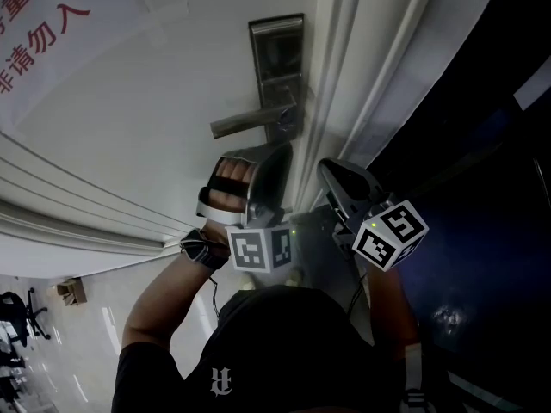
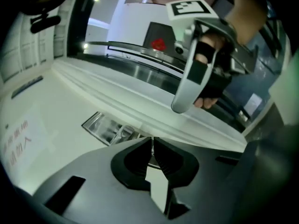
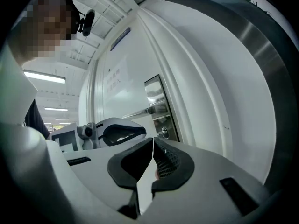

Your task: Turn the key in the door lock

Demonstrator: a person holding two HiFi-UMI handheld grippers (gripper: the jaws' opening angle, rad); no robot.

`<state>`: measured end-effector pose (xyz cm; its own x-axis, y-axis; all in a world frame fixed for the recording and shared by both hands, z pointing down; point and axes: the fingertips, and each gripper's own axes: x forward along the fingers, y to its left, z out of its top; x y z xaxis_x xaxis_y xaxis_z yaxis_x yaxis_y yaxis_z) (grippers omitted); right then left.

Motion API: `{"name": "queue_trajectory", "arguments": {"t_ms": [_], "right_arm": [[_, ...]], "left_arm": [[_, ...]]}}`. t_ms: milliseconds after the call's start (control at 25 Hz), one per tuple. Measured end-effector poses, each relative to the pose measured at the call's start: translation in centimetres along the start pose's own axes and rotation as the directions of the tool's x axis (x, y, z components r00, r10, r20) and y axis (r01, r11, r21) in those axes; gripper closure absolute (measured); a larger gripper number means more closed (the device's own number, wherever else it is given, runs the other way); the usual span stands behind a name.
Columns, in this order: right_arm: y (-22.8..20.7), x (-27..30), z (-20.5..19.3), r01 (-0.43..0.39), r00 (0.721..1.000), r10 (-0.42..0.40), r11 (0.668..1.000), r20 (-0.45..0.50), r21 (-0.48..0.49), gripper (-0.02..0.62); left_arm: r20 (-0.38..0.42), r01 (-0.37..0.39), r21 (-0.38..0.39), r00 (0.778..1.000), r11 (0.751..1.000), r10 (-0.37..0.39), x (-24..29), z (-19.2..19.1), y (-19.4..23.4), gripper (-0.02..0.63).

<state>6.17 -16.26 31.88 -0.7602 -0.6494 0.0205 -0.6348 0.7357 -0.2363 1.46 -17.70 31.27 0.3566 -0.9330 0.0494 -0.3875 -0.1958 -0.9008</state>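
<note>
Clerk: What is the state of the two tools?

Inspector: The left gripper (image 2: 152, 143) has its jaws pressed together tip to tip, and nothing shows between them. The right gripper (image 3: 153, 143) is the same, with its jaws closed on each other and nothing held.

Clerk: Where do they stand?

Inspector: Positions are taken from the lock plate (image 1: 277, 58), a tall metal plate on the white door (image 1: 146, 110). The left gripper sits just below the plate with its nose pointing up at the plate's lower end. Contact cannot be confirmed. The person's left hand (image 1: 229, 186) is wrapped round its grip. The right gripper is below and to the right of the plate, in front of the door frame (image 1: 349, 67) and apart from the plate.

Clerk: And the lock itself?

Inspector: The lever handle (image 1: 248, 125) projects leftward from the plate. The lock cylinder (image 3: 164, 133), a small round fitting, sits on the plate under the lever. In the right gripper view it shows just above and right of that tool's jaw tips, clear of them. In the left gripper view it lies just left of the closed tips. A small stub stands at the cylinder, too small to say whether it is the key. Neither pair of jaws is on it.

Clerk: Anything else near the plate?

Inspector: A sheet with red characters (image 1: 43, 24) is on the door, up and to the left of the plate.
</note>
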Motion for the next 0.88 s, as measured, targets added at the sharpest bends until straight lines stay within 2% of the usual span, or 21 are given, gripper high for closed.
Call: {"name": "queue_trajectory", "arguments": {"t_ms": [80, 160, 240, 320, 400, 440, 480, 520, 600, 800, 880], "right_arm": [[0.3, 0.5, -0.1, 0.005, 1.0, -0.005, 1.0, -0.003, 0.004, 0.58], [0.5, 0.9, -0.2, 0.009, 1.0, -0.009, 1.0, -0.007, 0.006, 0.58], [0.8, 1.4, -0.3, 0.017, 1.0, -0.017, 1.0, -0.009, 0.003, 0.58], [0.9, 1.9, -0.5, 0.034, 0.999, -0.034, 0.999, -0.012, -0.006, 0.581], [0.7, 2.4, -0.6, 0.06, 0.998, -0.06, 0.998, -0.016, -0.019, 0.581], [0.6, 2.7, -0.7, 0.072, 0.997, -0.072, 0.997, -0.018, -0.024, 0.581], [0.4, 2.9, -0.8, 0.083, 0.996, -0.083, 0.996, -0.019, -0.025, 0.581], [0.3, 3.1, -0.9, 0.092, 0.995, -0.093, 0.995, -0.019, -0.024, 0.581], [0.2, 3.4, -1.1, 0.105, 0.994, -0.105, 0.994, -0.02, -0.019, 0.581], [0.3, 3.7, -1.4, 0.122, 0.992, -0.122, 0.992, -0.028, -0.012, 0.581], [0.4, 3.9, -1.4, 0.127, 0.991, -0.128, 0.992, -0.032, -0.014, 0.581]], "left_arm": [[0.001, 0.035, -0.176, 0.999, 0.984, -0.035, -0.5, -0.4, -0.3, 0.589], [0.001, 0.066, -0.362, 0.998, 0.93, -0.071, -0.9, -1.1, -0.7, 0.592], [0.006, 0.081, -0.536, 0.996, 0.84, -0.092, -1.2, -1.7, -0.8, 0.594], [0.017, 0.076, -0.679, 0.996, 0.73, -0.088, -1.5, -2.4, -0.4, 0.598], [0.027, 0.066, -0.782, 0.997, 0.619, -0.072, -1.8, -3.0, 0.4, 0.599], [0.031, 0.064, -0.817, 0.997, 0.574, -0.066, -1.9, -3.3, 0.8, 0.599], [0.035, 0.064, -0.84, 0.997, 0.539, -0.064, -2.0, -3.5, 1.0, 0.6], [0.04, 0.067, -0.855, 0.997, 0.514, -0.064, -2.0, -3.7, 1.1, 0.6], [0.051, 0.075, -0.869, 0.997, 0.489, -0.063, -2.1, -3.8, 1.2, 0.6], [0.078, 0.102, -0.884, 0.994, 0.455, -0.071, -2.4, -3.7, 0.8, 0.598], [0.085, 0.11, -0.887, 0.994, 0.449, -0.076, -2.3, -3.8, 0.7, 0.598]]}}
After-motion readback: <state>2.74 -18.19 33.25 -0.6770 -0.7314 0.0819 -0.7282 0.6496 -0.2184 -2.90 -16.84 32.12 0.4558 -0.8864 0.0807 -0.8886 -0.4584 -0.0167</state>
